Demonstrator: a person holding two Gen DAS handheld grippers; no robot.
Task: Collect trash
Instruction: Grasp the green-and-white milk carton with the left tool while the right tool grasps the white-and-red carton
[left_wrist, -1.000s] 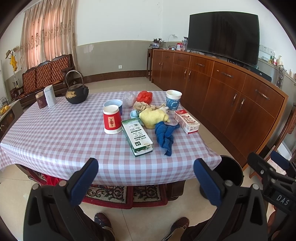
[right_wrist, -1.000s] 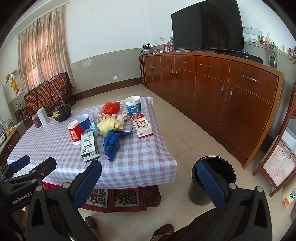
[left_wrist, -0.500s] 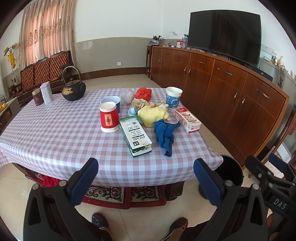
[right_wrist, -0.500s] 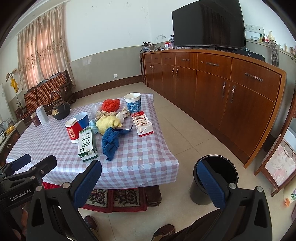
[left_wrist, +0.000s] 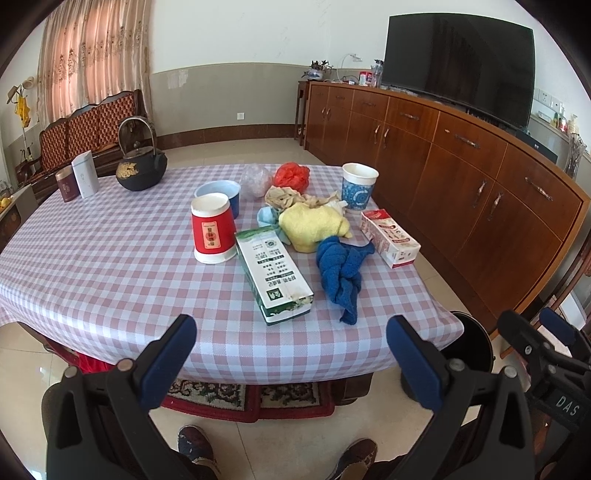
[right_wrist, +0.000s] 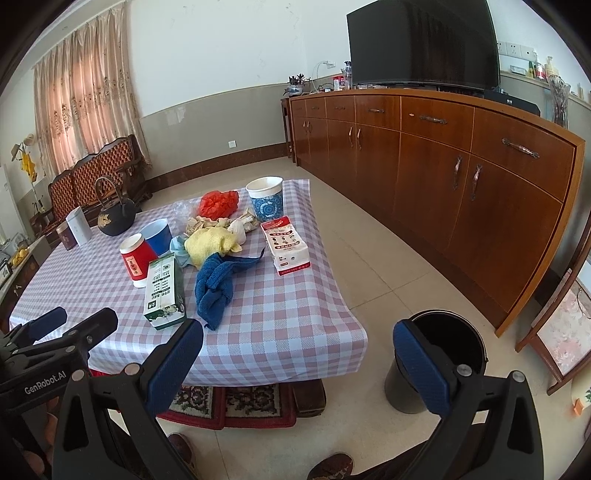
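Trash lies on a checked table (left_wrist: 110, 266): a green carton (left_wrist: 273, 275) (right_wrist: 164, 290), a red and white carton (left_wrist: 389, 236) (right_wrist: 286, 245), a red cup (left_wrist: 212, 232), a blue-patterned paper cup (left_wrist: 358, 188), a red plastic bag (left_wrist: 291, 175), crumpled paper (left_wrist: 284, 197), a yellow cloth (left_wrist: 314, 225) and a blue cloth (left_wrist: 341, 277) (right_wrist: 216, 286). A black bin (right_wrist: 439, 363) (left_wrist: 469, 354) stands on the floor right of the table. My left gripper (left_wrist: 291, 354) and right gripper (right_wrist: 297, 363) are open, empty, short of the table's near edge.
A black iron kettle (left_wrist: 140, 162), two tins (left_wrist: 79, 181) and a blue cup (left_wrist: 219, 194) stand further back on the table. A long wooden sideboard (right_wrist: 443, 166) with a TV runs along the right. A rug (right_wrist: 236, 406) lies under the table. A sofa (left_wrist: 92, 129) stands at the back left.
Both grippers have moved closer to the table; the objects look larger and nearer. Both stay open and empty. Nothing on the table has moved.
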